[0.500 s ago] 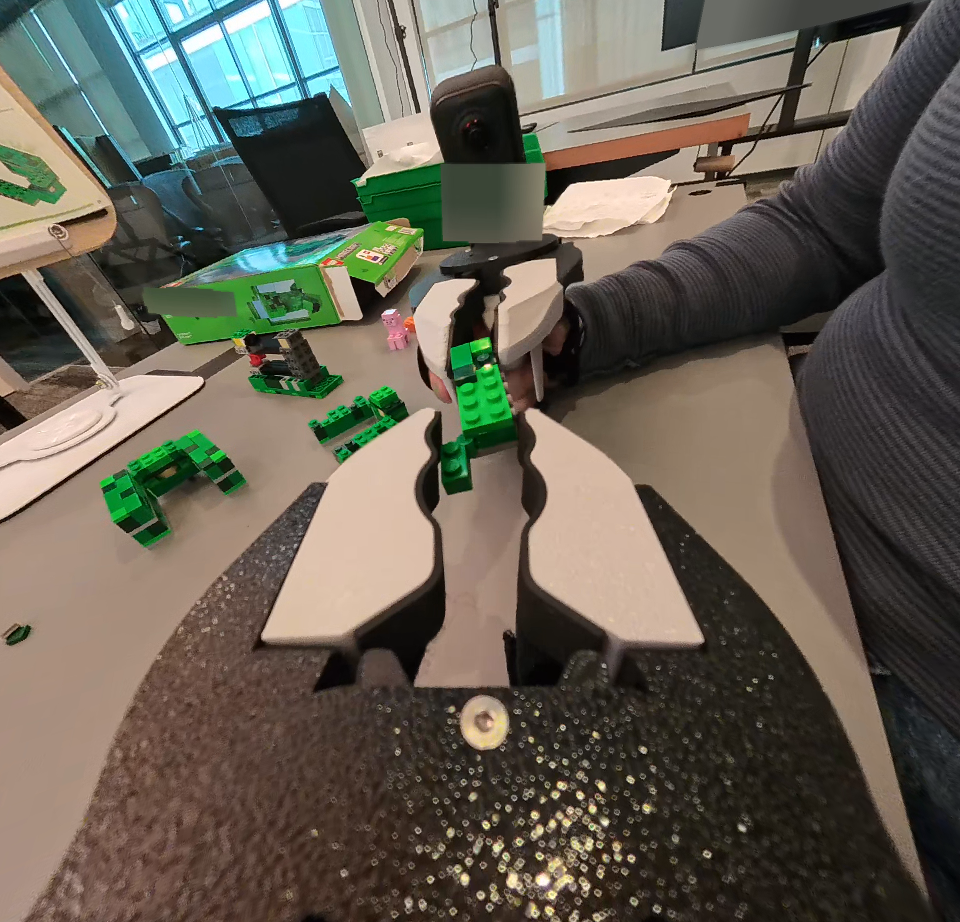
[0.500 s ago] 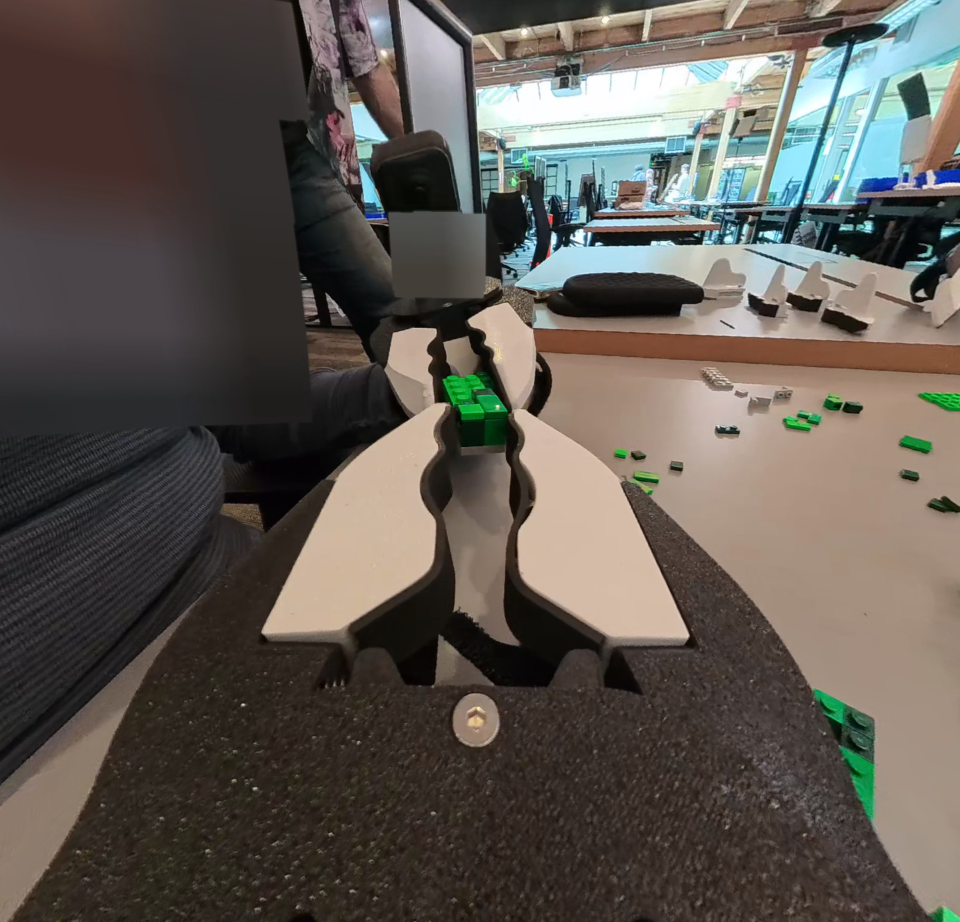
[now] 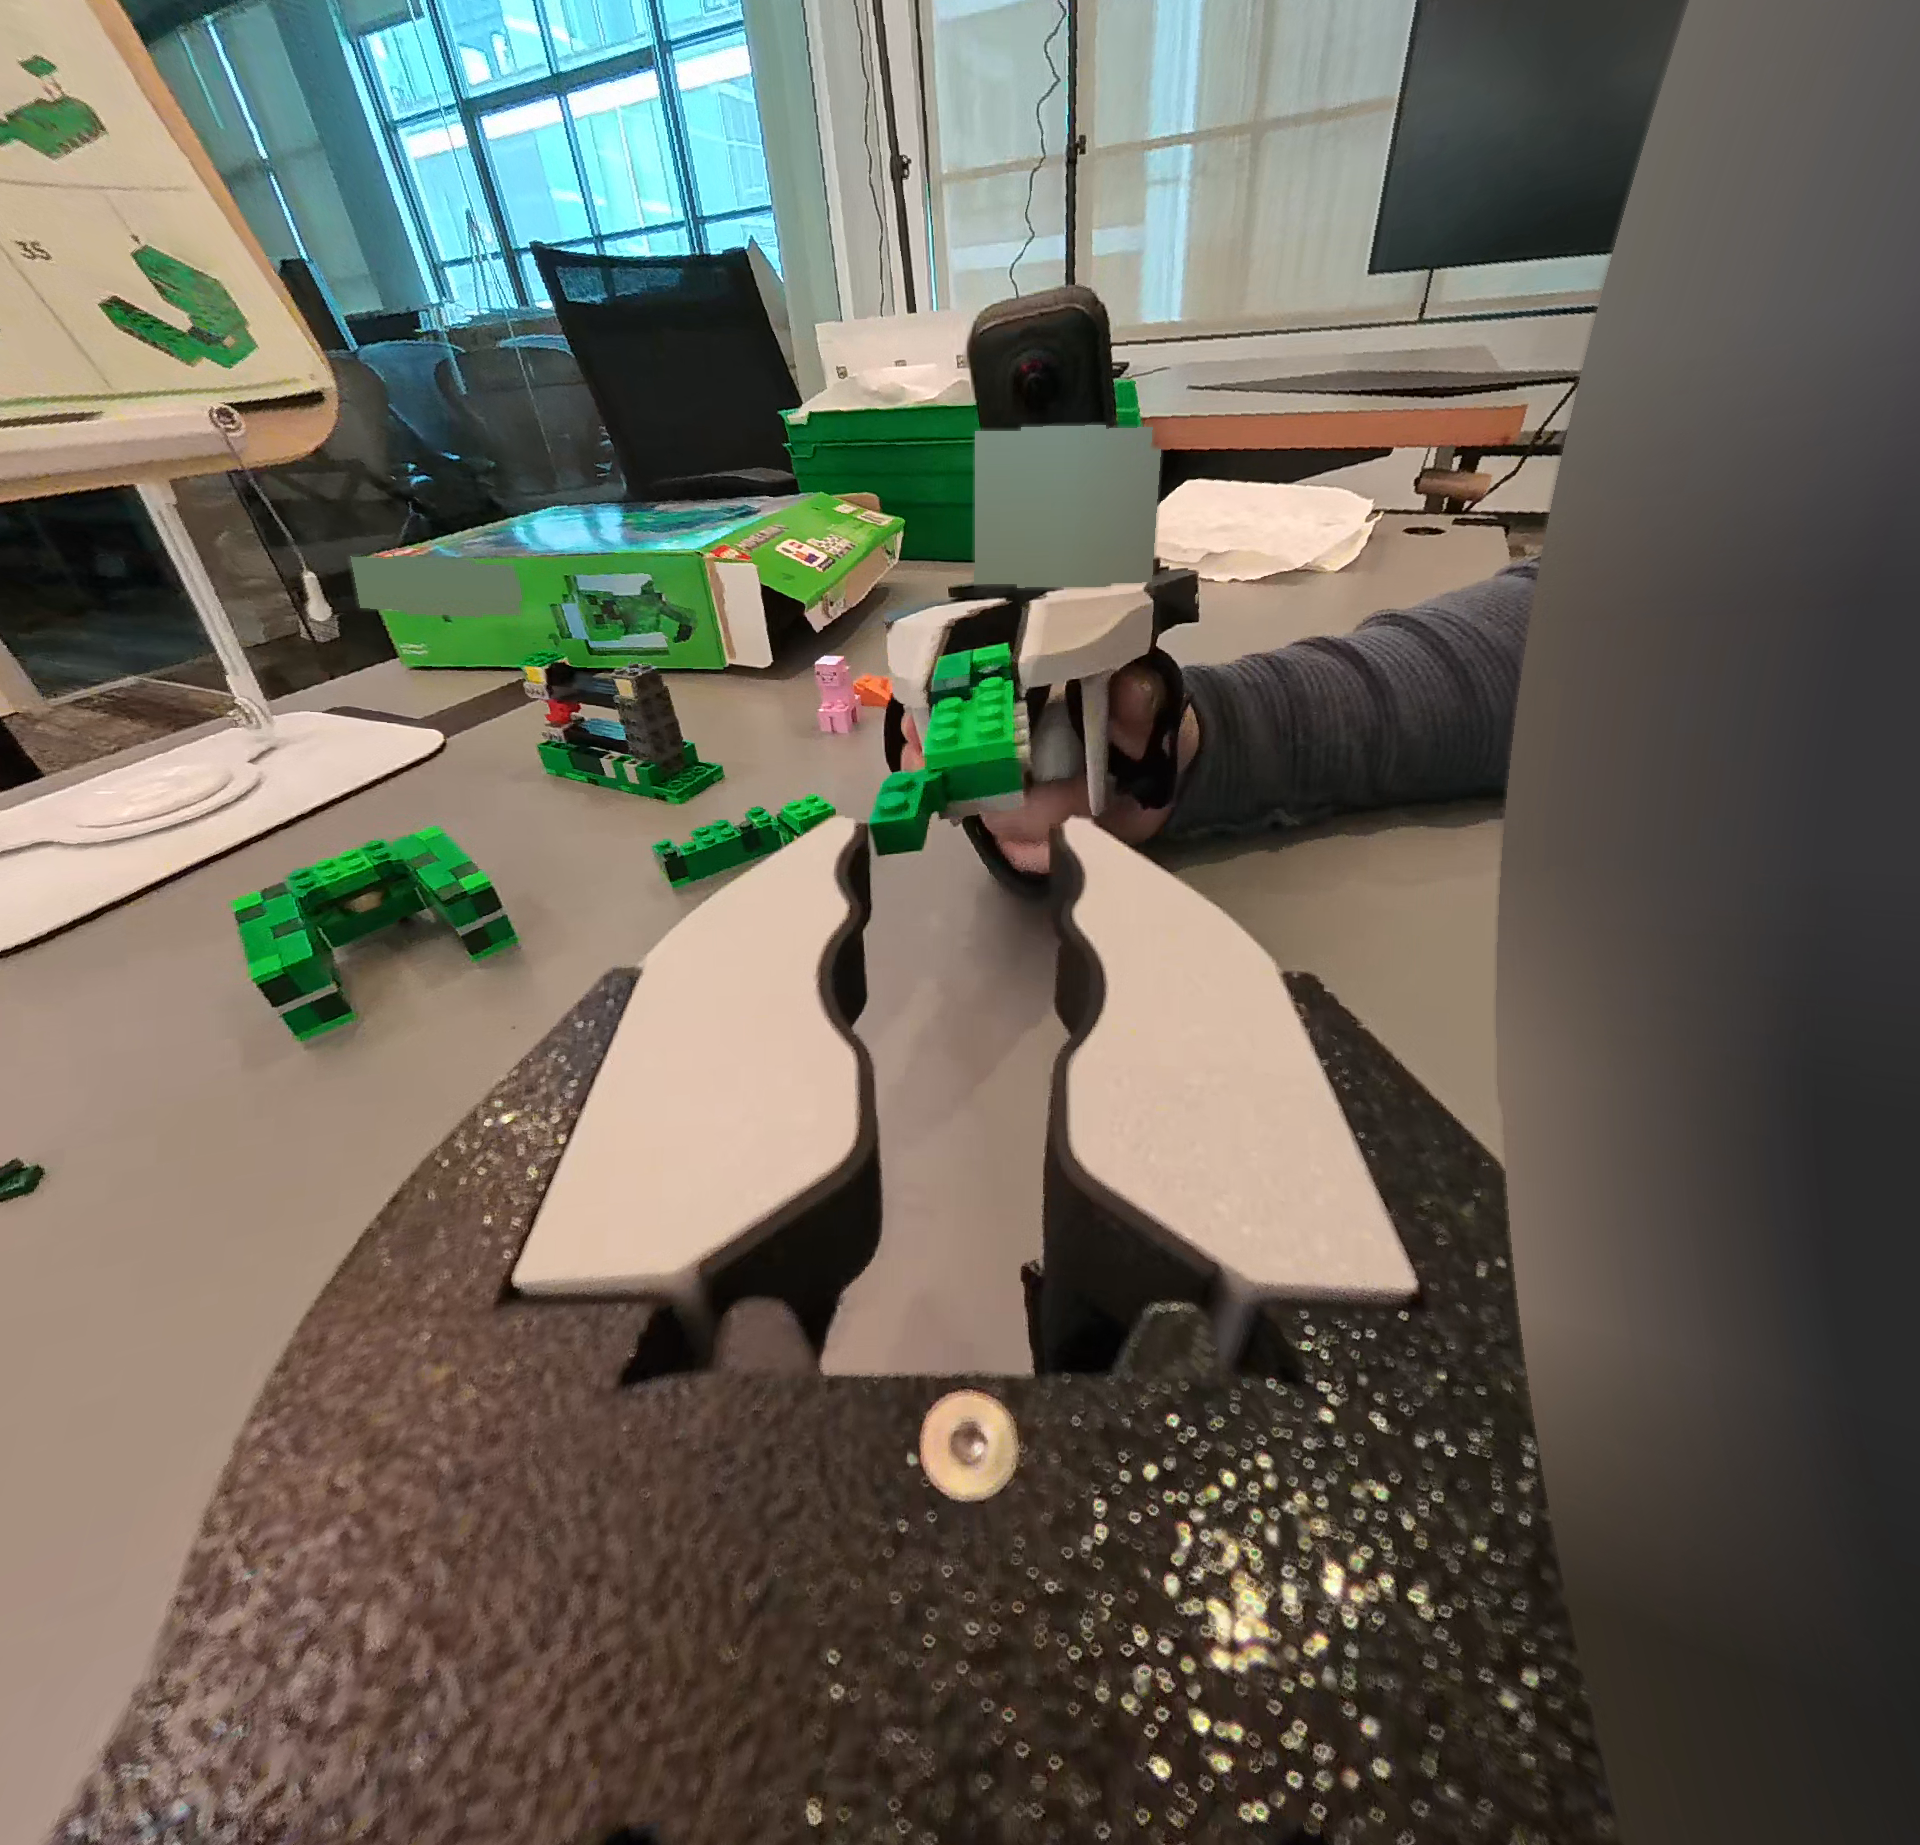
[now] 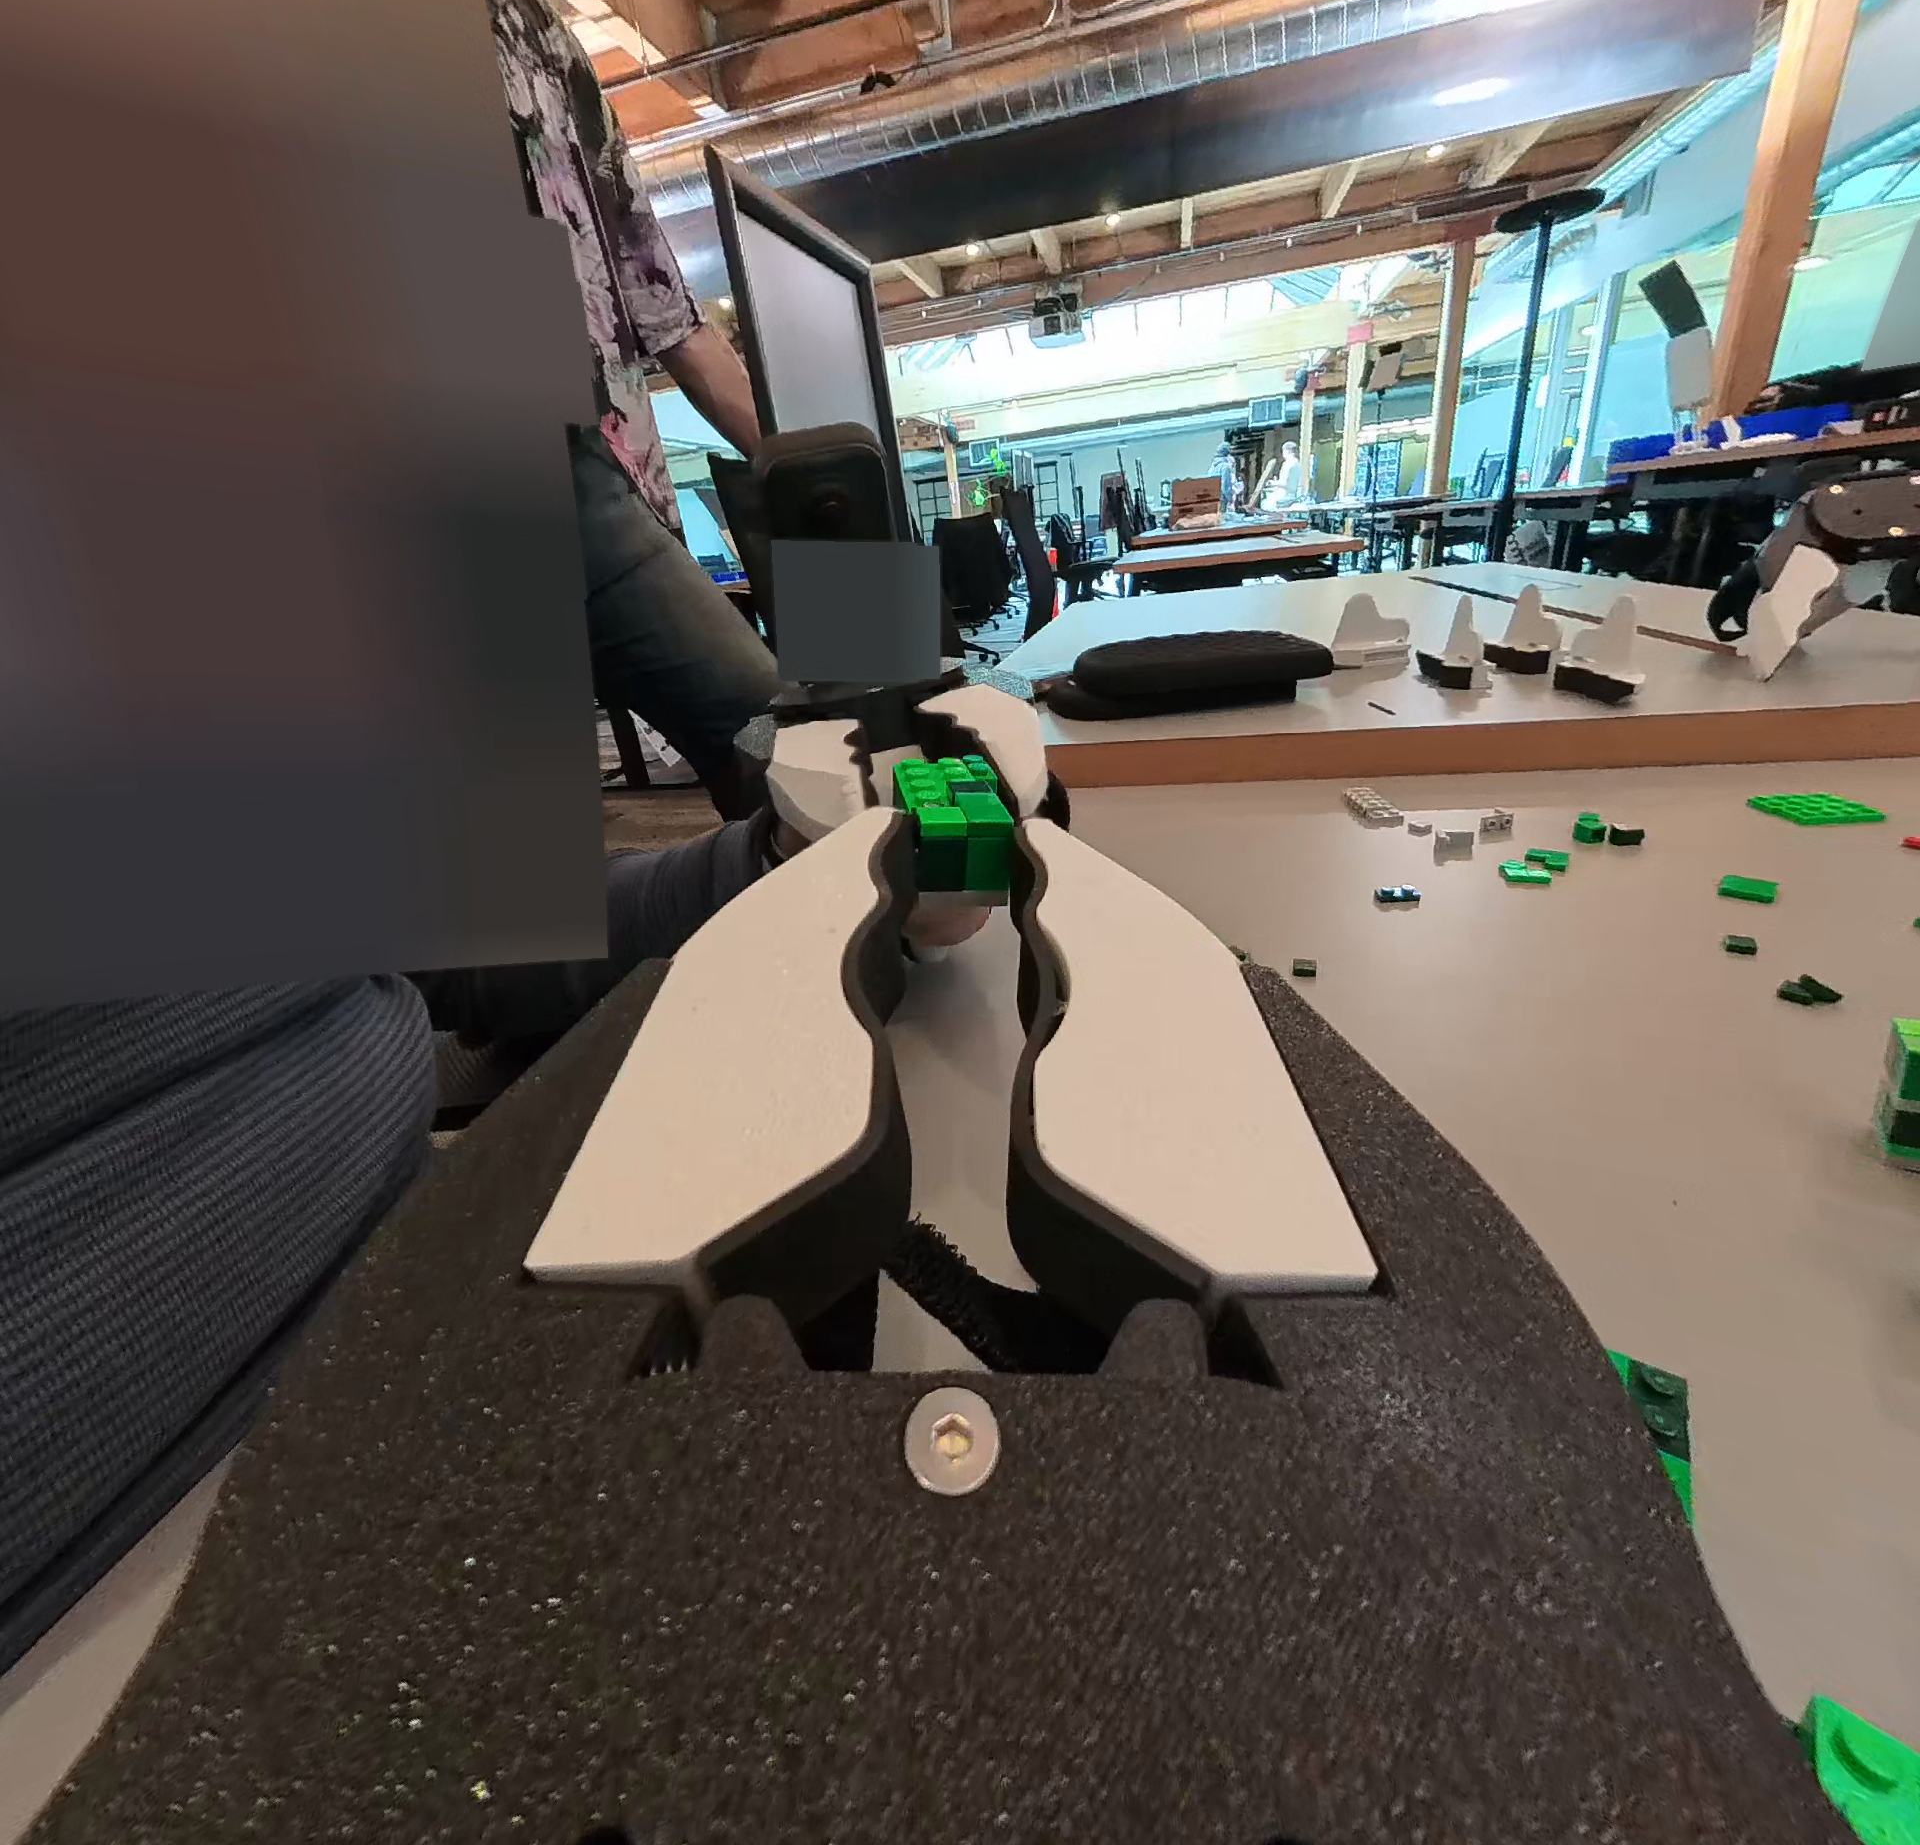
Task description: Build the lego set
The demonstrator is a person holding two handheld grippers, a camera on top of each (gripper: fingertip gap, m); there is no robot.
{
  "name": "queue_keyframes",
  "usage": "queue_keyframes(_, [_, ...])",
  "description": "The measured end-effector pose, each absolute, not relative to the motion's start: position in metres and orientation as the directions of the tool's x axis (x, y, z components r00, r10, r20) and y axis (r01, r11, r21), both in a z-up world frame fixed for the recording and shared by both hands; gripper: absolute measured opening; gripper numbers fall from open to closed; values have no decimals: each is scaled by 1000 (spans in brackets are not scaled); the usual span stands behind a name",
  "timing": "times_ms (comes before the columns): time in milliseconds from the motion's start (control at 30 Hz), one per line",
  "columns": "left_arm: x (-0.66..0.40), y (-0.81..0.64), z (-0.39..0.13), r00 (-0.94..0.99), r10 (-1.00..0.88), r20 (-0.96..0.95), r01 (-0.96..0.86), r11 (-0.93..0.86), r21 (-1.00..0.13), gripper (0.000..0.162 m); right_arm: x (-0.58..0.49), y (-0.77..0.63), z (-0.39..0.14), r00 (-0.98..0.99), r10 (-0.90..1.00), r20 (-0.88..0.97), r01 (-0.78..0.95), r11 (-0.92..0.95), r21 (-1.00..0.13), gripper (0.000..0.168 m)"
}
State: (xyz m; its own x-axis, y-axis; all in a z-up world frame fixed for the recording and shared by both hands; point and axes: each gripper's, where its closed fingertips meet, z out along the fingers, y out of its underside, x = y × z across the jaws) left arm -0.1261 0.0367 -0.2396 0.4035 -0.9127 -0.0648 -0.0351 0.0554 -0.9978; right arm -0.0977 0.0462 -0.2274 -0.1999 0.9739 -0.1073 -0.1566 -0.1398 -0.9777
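Left wrist view: your left gripper (image 3: 961,845) is spread wide with nothing between the fingers; bare grey table (image 3: 1299,922) shows through the gap. Straight ahead, your right gripper (image 3: 971,715) faces it, clamped on the green brick assembly (image 3: 961,741), which hangs out of its tips toward the left gripper, lifted off the table. A small green piece juts out at the assembly's lower left end. On the table to the left: an arch-shaped green build (image 3: 364,912), a short green brick strip (image 3: 743,839), a dark tower on a green base (image 3: 623,730), a pink figure (image 3: 834,694) and the open green box (image 3: 623,595). An instruction sheet on a stand (image 3: 125,268) sits far left.

Right wrist view: your right gripper (image 4: 961,834) is closed on the same green brick assembly (image 4: 956,824), held right at the fingertips, studs up. The left gripper (image 4: 914,756) sits just behind it, fingers either side of the far end; you can't tell from here whether they touch the bricks. Loose small green pieces (image 4: 1538,865) and a few grey ones (image 4: 1455,829) are scattered on the table to the right, well apart from the grippers. A green plate (image 4: 1813,808) lies far right.
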Motion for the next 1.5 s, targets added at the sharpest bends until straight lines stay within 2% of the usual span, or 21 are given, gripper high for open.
queue_keyframes(200, [-129, 39, -237, 407, -913, -20, 1, 23, -1000, 23, -99, 45, -228, -190, 978, -86, -156, -117, -981, 16])
queue_keyframes(367, [-128, 40, -235, 394, -917, 54, 56, -35, -998, 37, -101, 50, -223, -111, 993, -39, -217, -63, -974, 16])
queue_keyframes(567, [-135, 42, -220, 328, -920, 213, 230, -141, -963, 41, -113, 46, -203, -135, 987, -85, -357, -129, -925, 16])
queue_keyframes(733, [-146, 34, -198, 290, -938, 188, 362, -75, -929, 31, -133, 39, -200, -171, 981, -86, -374, -146, -916, 16])
queue_keyframes(1200, [-147, 34, -198, 325, -933, 155, 334, -40, -942, 25, -136, 40, -202, -153, 986, -64, -380, -119, -917, 17])
queue_keyframes(1233, [-148, 34, -198, 342, -930, 138, 325, -21, -945, 25, -134, 42, -201, -129, 990, -54, -388, -101, -916, 19])
queue_keyframes(1300, [-150, 32, -195, 373, -923, 92, 315, 33, -948, 25, -130, 54, -197, -9, 999, -34, -415, -35, -909, 42])
queue_keyframes(1333, [-153, 31, -193, 386, -920, 69, 317, 62, -947, 25, -126, 66, -195, 112, 993, -22, -415, 27, -909, 49])
queue_keyframes(1433, [-161, 29, -187, 436, -900, 10, 322, 146, -935, 25, -106, 99, -195, 483, 865, 140, -280, 304, -910, 50])
queue_keyframes(1500, [-165, 30, -185, 465, -885, -6, 323, 176, -930, 25, -97, 108, -196, 604, 762, 231, -176, 410, -895, 49])
